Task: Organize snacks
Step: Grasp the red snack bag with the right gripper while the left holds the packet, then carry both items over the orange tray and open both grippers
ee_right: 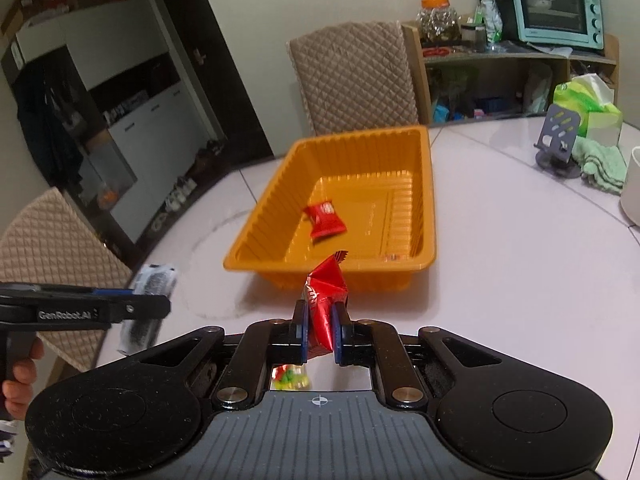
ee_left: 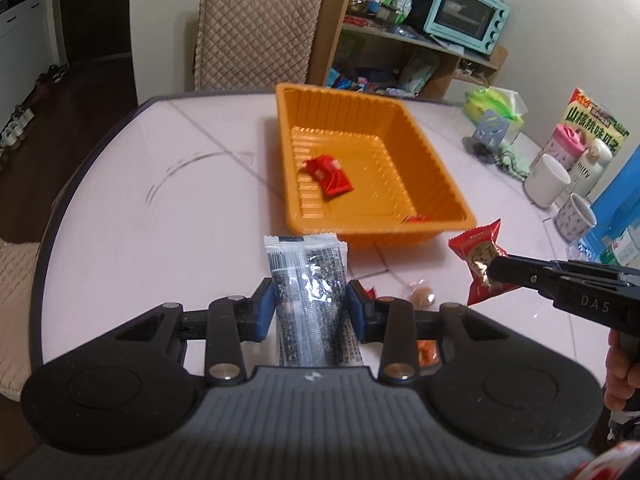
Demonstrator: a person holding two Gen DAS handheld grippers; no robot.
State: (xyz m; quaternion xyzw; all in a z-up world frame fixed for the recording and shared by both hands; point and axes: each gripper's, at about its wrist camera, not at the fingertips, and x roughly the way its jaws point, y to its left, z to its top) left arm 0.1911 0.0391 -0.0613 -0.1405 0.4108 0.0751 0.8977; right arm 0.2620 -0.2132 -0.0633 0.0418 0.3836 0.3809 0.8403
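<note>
Left wrist view: the left gripper (ee_left: pixel 310 300) is closed on one black sachet (ee_left: pixel 306 276), its two blue pads pressing the sachet's sides. The sachet stands up between them over the table (ee_left: pixel 120 220), just near of the tray (ee_left: pixel 432 168). The one orange tray sits mid-table and holds two red packets: one (ee_left: pixel 329 176) on the floor toward its left wall, and another (ee_left: pixel 414 219) only partly seen at the near right corner. To the right, the right gripper (ee_left: pixel 494 266) reaches in from the side, pinched on a third red packet (ee_left: pixel 482 266) held above the table near the tray's near right corner. Under the grippers on the table lie a round brown candy (ee_left: pixel 423 294) and some orange wrapper (ee_left: pixel 428 354), mostly hidden. At far right stand two white cups (ee_left: pixel 546 180) and a snack box (ee_left: pixel 596 124).

Right wrist view: the right gripper (ee_right: pixel 320 322) is shut nearly all the way on the red packet (ee_right: pixel 324 296), which sticks up between the pads, just near of the tray (ee_right: pixel 260 232). Only one red packet (ee_right: pixel 325 220) shows inside the tray here. At left the left gripper (ee_right: pixel 160 306) grips the black sachet (ee_right: pixel 148 304) above the table edge. A small green-and-yellow candy (ee_right: pixel 290 378) lies below the right gripper. A phone stand (ee_right: pixel 558 136) is at far right.
</note>
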